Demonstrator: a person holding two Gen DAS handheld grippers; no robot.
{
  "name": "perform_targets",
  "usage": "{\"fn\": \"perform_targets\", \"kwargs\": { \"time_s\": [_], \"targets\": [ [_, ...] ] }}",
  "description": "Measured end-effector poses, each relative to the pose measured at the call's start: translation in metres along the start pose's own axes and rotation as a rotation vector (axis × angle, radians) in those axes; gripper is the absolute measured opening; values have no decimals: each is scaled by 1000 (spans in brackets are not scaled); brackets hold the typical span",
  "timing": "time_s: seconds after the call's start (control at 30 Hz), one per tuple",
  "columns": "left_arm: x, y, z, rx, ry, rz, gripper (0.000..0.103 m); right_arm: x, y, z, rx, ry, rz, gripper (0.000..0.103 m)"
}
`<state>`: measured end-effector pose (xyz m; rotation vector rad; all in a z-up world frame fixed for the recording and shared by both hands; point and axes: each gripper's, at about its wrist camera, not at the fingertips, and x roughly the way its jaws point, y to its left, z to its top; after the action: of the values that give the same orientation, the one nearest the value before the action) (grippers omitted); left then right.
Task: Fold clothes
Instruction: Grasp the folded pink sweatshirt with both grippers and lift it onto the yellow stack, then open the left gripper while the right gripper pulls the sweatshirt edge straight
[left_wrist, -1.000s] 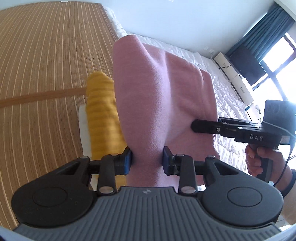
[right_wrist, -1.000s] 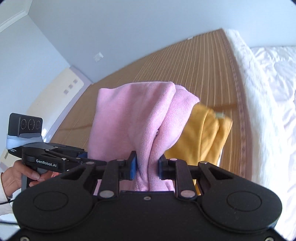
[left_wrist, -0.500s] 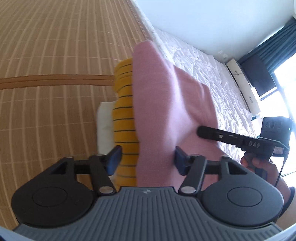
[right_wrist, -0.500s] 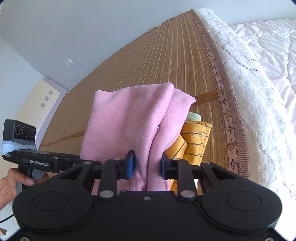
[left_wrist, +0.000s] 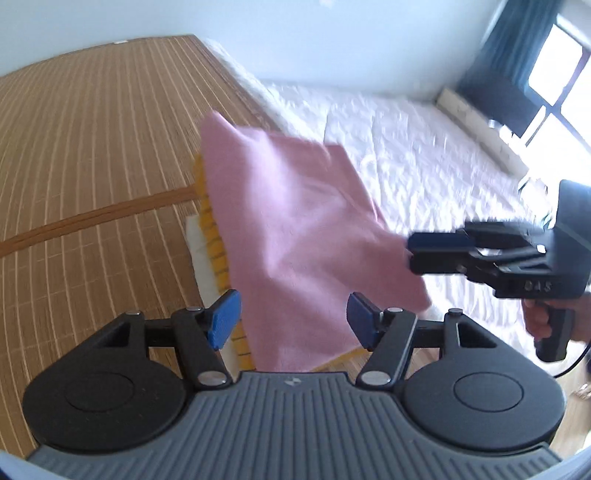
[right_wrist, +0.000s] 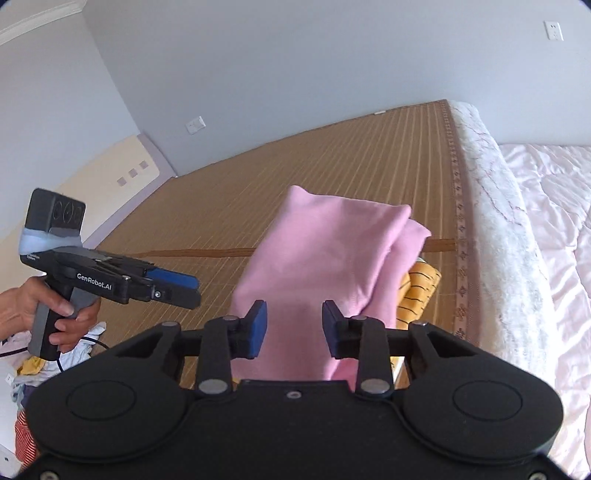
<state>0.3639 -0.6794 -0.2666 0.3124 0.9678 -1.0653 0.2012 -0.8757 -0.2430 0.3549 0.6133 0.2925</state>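
A folded pink garment (left_wrist: 295, 229) (right_wrist: 325, 251) lies on top of a yellow striped garment (left_wrist: 212, 229) (right_wrist: 419, 291) and a white one (left_wrist: 201, 251) on the bamboo mat. My left gripper (left_wrist: 291, 314) (right_wrist: 173, 286) is open, its blue pads well clear of the pink cloth's near end. My right gripper (right_wrist: 293, 321) (left_wrist: 436, 251) sits at the cloth's other edge. Its jaws are closing with pink cloth between them, but the pads stand apart from it.
The bamboo mat (left_wrist: 92, 147) (right_wrist: 295, 162) covers the bed's left part and a white quilt (left_wrist: 424, 155) (right_wrist: 546, 221) the right. A heap of loose clothes (right_wrist: 22, 369) lies at the lower left in the right wrist view. A curtained window (left_wrist: 554, 55) is far right.
Both grippers were shut on the hanging pink garment, then opened. The garment dropped flat onto the yellow striped one, and both grippers sank lower.
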Motion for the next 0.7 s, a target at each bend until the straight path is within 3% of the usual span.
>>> {"fn": "perform_targets", "kwargs": {
  "time_s": [0.13,0.33,0.53,0.7],
  "targets": [
    [32,8,-23,44,99,161,69,33,-6,-12,12,81,-65,31],
    [10,29,-47,7,99,191,69,22,-24,-46,85,176,-82,26],
    [-19,-14,-35,81,-15,192,70,-11,4,-27,-51,82,-122,27],
    [11,-47,-29,129,-4,351,70,16,33,-21,-210,50,-229,29]
  ]
}}
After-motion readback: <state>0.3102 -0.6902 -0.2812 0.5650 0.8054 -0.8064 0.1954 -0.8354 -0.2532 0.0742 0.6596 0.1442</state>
